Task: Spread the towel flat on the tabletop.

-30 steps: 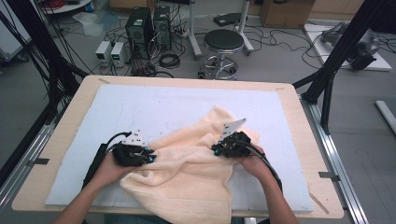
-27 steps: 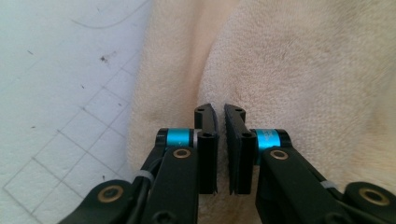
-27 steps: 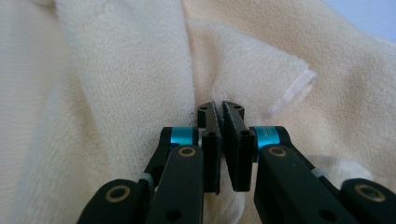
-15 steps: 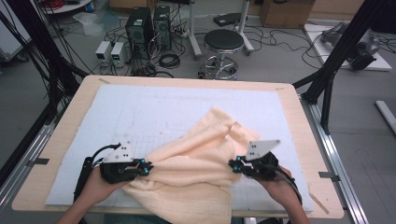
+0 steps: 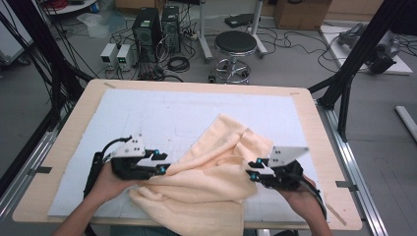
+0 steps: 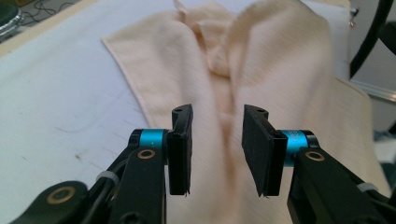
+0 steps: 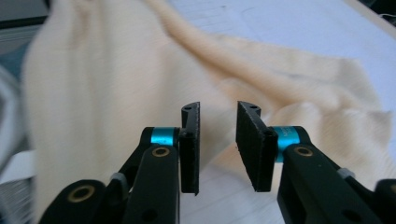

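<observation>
Towel (image 5: pixel 211 182), soft, light and floppy, lies rumpled on the near half of the table (image 5: pixel 74 123), left gripper (image 6: pixel 217 149) and right gripper (image 7: pixel 217 147) both just opening, nothing between, so grab a corner or hem.

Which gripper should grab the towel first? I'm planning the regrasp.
Probably left: the left gripper, jaws just opened and empty, sits at the towel's near edge. The right gripper, also just opened, faces bunched folds.
</observation>
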Action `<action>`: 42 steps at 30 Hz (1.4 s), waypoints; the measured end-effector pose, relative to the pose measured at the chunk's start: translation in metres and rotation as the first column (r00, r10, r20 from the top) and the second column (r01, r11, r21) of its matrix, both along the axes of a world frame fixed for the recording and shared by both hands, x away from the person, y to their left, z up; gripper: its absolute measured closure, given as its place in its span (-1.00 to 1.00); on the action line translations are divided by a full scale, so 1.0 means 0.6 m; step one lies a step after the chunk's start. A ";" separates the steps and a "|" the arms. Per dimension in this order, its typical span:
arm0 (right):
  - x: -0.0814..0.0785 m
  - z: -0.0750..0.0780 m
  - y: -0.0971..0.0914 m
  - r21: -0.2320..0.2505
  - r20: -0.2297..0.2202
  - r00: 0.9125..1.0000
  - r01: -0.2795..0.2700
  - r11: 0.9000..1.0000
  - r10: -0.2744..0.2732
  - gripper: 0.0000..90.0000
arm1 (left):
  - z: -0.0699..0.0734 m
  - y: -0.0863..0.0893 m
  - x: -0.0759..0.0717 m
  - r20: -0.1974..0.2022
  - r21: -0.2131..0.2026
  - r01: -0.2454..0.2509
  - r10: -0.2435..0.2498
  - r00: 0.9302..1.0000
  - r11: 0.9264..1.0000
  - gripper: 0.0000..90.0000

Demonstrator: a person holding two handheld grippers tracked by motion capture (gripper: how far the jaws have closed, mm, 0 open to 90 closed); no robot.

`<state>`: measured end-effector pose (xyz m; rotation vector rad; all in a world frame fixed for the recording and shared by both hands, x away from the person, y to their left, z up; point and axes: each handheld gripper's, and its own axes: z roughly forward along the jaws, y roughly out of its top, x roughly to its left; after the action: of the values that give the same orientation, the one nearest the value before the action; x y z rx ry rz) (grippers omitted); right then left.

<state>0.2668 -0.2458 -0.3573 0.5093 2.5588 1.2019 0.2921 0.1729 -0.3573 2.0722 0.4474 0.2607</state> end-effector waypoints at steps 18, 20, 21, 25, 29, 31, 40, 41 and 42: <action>0.108 -0.100 0.063 -0.116 -0.172 0.985 -0.043 0.992 0.022 0.69 | -0.134 -0.116 0.140 -0.102 0.188 0.033 -0.014 0.995 0.982 0.39; 0.105 -0.102 0.057 -0.114 -0.167 0.986 -0.030 0.993 0.011 0.85 | -0.132 -0.115 0.139 -0.104 0.194 0.039 -0.018 0.994 0.980 0.59; 0.105 -0.102 0.054 -0.116 -0.161 0.987 -0.032 0.993 0.013 0.88 | -0.131 -0.117 0.137 -0.107 0.199 0.051 -0.030 0.994 0.979 0.80; 0.103 -0.096 0.051 -0.100 -0.135 0.991 -0.017 0.995 0.003 0.90 | -0.124 -0.122 0.128 -0.064 0.255 0.023 -0.007 0.998 0.967 0.91; 0.101 -0.089 0.047 -0.087 -0.120 0.993 0.003 0.996 -0.014 0.91 | -0.106 -0.086 0.124 -0.023 0.262 -0.071 0.080 0.997 0.963 0.92; 0.101 -0.084 0.043 -0.075 -0.103 0.994 0.012 0.997 -0.019 0.91 | -0.096 -0.056 0.122 -0.023 0.238 -0.106 0.114 0.993 0.965 0.92; 0.089 -0.064 0.021 -0.056 -0.078 0.995 0.063 0.996 -0.067 0.91 | -0.068 0.041 0.098 0.013 0.221 -0.207 0.209 0.978 0.953 0.92; 0.086 -0.062 0.015 -0.051 -0.074 0.995 0.069 0.996 -0.073 0.91 | -0.066 0.052 0.091 0.020 0.223 -0.218 0.219 0.976 0.950 0.92; 0.083 -0.061 0.009 -0.053 -0.072 0.994 0.083 0.995 -0.087 0.91 | -0.066 0.064 0.083 0.022 0.220 -0.228 0.229 0.973 0.949 0.92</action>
<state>0.3163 -0.2404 -0.3942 0.6562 2.5926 1.1079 0.3419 0.2111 -0.3969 2.2378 0.6891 0.4629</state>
